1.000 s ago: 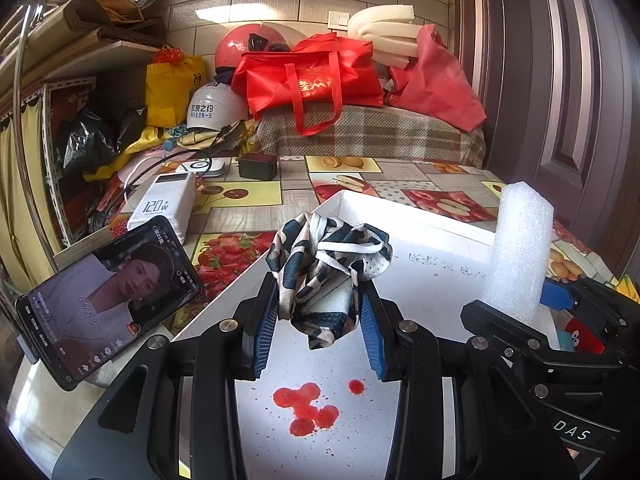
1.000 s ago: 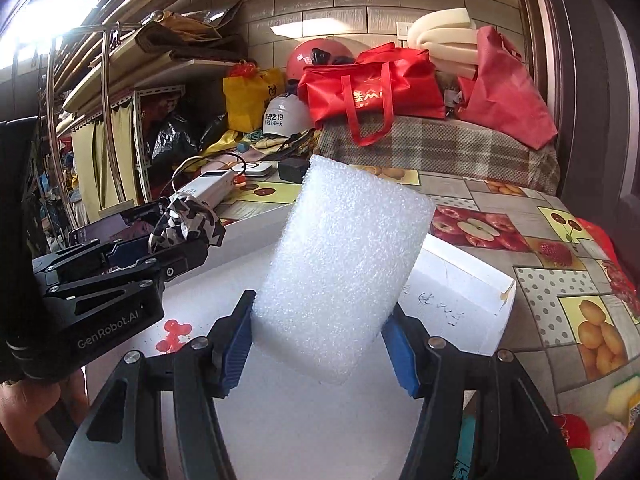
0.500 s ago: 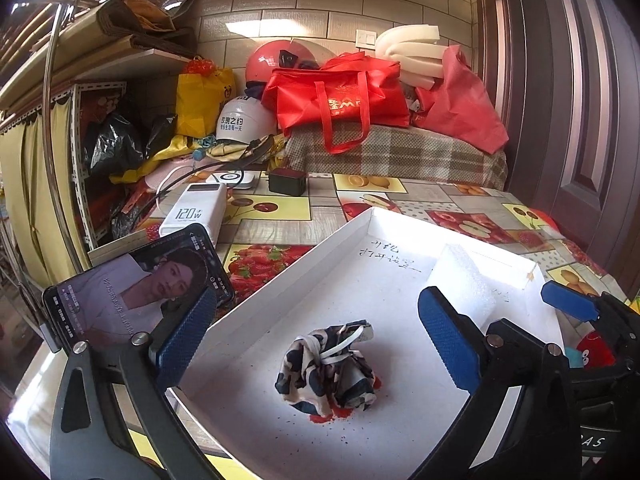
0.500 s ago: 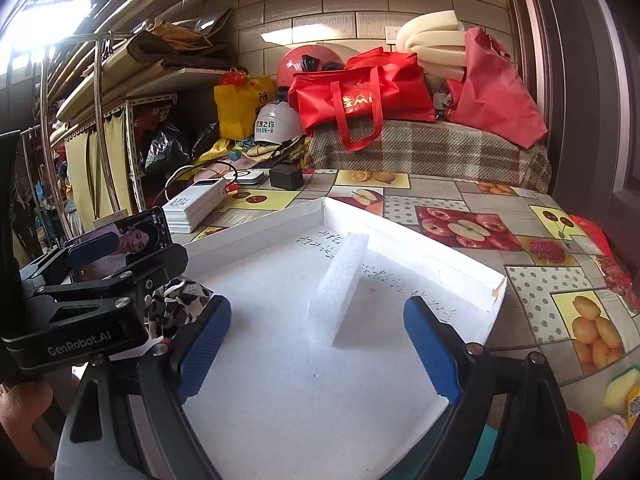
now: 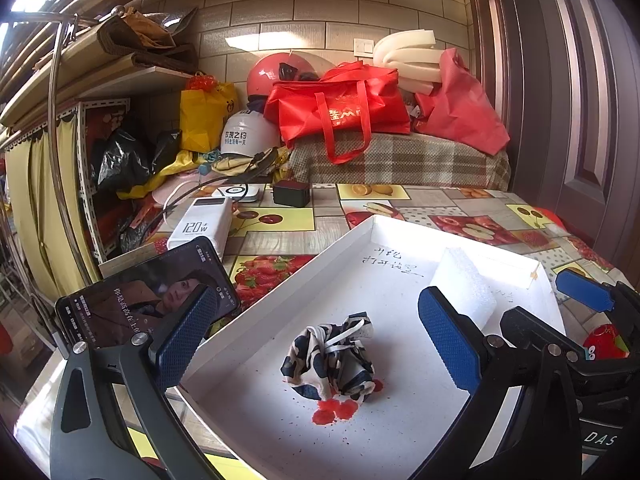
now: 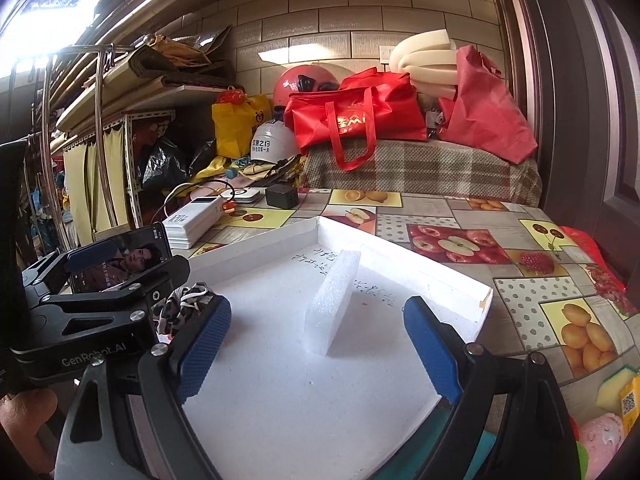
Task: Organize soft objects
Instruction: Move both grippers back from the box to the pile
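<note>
With both your left gripper (image 5: 316,344) and right gripper (image 6: 316,346) spread wide and empty, the crumpled scarf (image 5: 330,358) and foam block (image 6: 332,302) sit in the white tray (image 6: 400,246), so you probably fetch another soft item next.

Phone (image 5: 148,304), power bank (image 5: 200,226), red bag (image 5: 340,110) nearby.

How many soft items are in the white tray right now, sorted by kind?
Patterned cloth bundle: 1
White foam block: 1
Total in the white tray: 2
Both lie loose; neither the left gripper nor the right gripper holds anything.
</note>
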A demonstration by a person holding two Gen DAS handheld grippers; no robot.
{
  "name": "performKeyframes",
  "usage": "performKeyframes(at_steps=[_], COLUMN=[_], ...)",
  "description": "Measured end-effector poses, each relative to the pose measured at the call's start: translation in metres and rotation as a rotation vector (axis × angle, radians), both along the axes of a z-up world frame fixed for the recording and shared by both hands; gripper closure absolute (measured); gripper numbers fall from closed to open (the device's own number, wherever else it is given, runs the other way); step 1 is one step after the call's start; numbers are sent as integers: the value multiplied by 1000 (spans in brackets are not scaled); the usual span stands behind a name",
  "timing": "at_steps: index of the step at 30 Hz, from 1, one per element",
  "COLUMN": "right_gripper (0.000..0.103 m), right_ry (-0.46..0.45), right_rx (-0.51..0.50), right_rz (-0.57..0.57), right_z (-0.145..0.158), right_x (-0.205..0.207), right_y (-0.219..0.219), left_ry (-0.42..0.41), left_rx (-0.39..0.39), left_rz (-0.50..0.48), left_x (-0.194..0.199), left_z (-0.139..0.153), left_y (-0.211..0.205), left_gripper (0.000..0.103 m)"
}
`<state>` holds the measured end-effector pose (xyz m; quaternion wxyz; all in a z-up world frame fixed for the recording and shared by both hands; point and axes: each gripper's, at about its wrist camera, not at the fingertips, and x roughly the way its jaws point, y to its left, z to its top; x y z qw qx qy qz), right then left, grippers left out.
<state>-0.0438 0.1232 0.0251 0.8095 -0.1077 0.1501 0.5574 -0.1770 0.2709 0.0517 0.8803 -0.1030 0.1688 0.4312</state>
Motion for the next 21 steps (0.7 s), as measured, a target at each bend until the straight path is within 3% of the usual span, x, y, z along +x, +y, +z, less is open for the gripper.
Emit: performKeyframes(at_steps=[9, 15, 18, 21], right_gripper=[15, 15, 15, 14], right_ry=[-59, -1, 16, -16], right_rx=[127, 151, 269, 380], right_rz=[-44, -65, -58, -25], right_z=[7, 6, 12, 27], right_x=[-8, -4, -8, -19], right_y=[-25, -48, -85, -128], left_ry=[-35, -45, -79, -126], left_rx=[67, 94, 112, 59], left_rz=[20, 12, 24, -7], left_x=[-8, -13, -22, -29], left_z=[4, 6, 8, 7], left_y=[-13, -28, -40, -47], left_gripper=[1, 1, 1, 1])
